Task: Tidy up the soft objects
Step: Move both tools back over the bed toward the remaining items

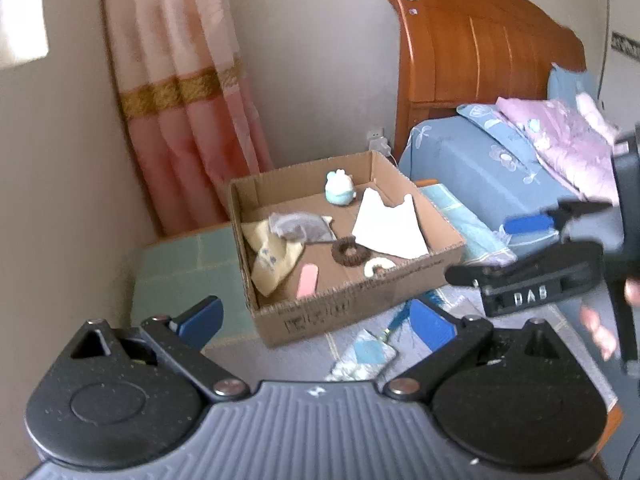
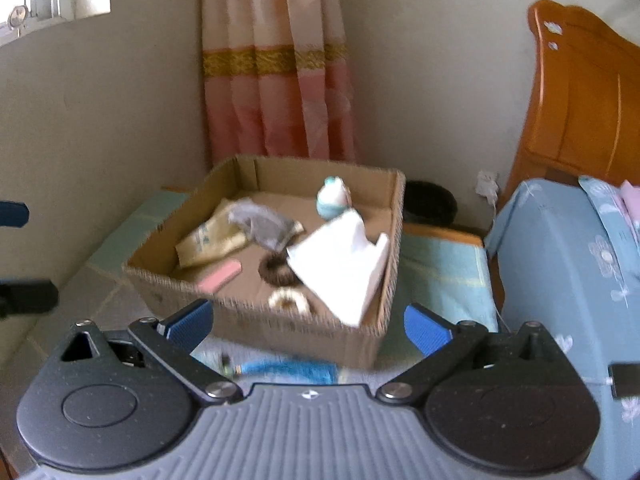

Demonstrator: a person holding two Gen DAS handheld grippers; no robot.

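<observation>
A cardboard box (image 1: 360, 300) (image 2: 280, 320) stands on a tiled surface. In it lie a white cloth (image 1: 386, 224) (image 2: 340, 268), a teal plush (image 1: 339, 188) (image 2: 332, 196), a yellow cloth (image 1: 272, 256) (image 2: 208, 240), a grey pouch (image 1: 300, 228) (image 2: 264, 220), a pink eraser-like block (image 1: 308, 280) (image 2: 220, 276), a brown scrunchie (image 1: 350, 254) (image 2: 276, 270) and a white scrunchie (image 1: 378, 267) (image 2: 290, 300). My left gripper (image 1: 316, 320) is open and empty before the box. My right gripper (image 2: 308, 320) is open and empty; it shows from the side in the left wrist view (image 1: 520, 248).
A blue tassel charm with a patterned pouch (image 1: 364, 356) (image 2: 288, 372) lies in front of the box. A bed with blue bedding (image 1: 480, 168) (image 2: 560, 280) and a wooden headboard (image 1: 480, 40) stands right. A pink curtain (image 1: 180, 100) hangs behind. A charger (image 1: 378, 142) is plugged into the wall.
</observation>
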